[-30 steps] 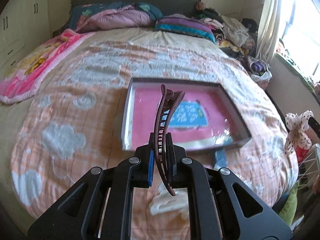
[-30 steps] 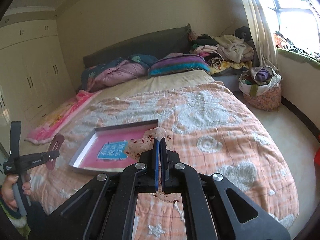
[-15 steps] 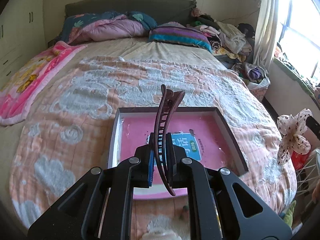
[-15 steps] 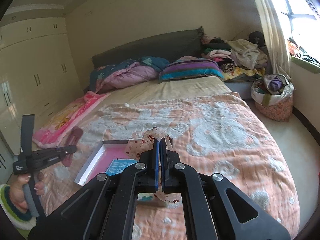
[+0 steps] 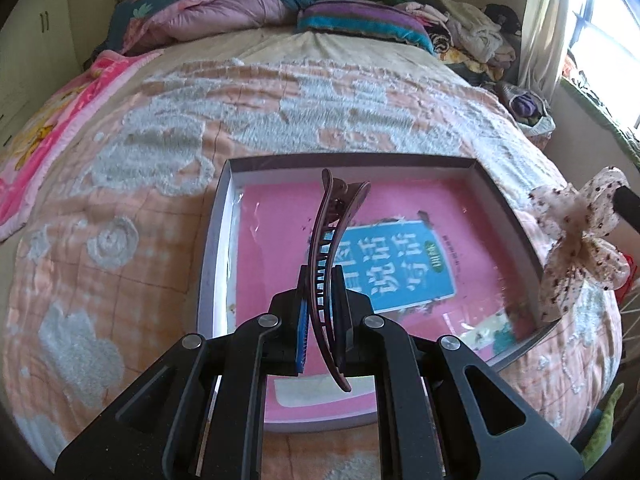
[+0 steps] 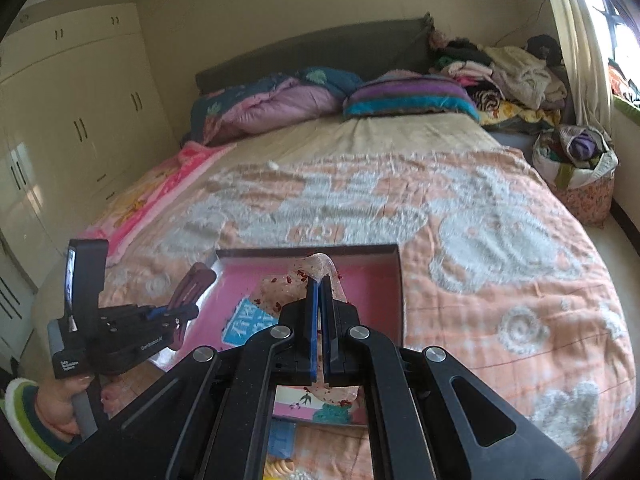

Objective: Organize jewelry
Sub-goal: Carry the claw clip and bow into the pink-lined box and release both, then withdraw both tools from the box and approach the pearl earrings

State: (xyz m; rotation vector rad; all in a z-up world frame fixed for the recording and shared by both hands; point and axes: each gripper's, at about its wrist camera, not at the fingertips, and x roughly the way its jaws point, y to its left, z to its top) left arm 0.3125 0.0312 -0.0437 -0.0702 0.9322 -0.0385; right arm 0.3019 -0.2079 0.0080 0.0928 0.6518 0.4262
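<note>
My left gripper [image 5: 321, 280] is shut on a long brown toothed hair clip [image 5: 328, 248], held upright above a shallow box [image 5: 216, 240] with a pink lining and a blue label. My right gripper [image 6: 320, 292] is shut on a sheer white fabric bow with red dots [image 6: 316, 268], also over the box [image 6: 396, 280]. The bow [image 5: 576, 240] shows at the right edge of the left wrist view, over the box's right wall. The left gripper [image 6: 176, 312] with the clip [image 6: 192, 284] shows at the left of the right wrist view.
The box lies on a peach and white quilt [image 5: 120, 184] on a bed. Pillows and folded bedding [image 6: 304, 96] lie at the headboard. A pink blanket [image 5: 36, 132] lies on the left. Clothes [image 6: 516, 72] and a bag [image 6: 576, 168] sit by the window.
Both grippers have moved down and forward over the box, which now looks larger and closer. The bow has come over the box's right wall. Both grips are unchanged.
</note>
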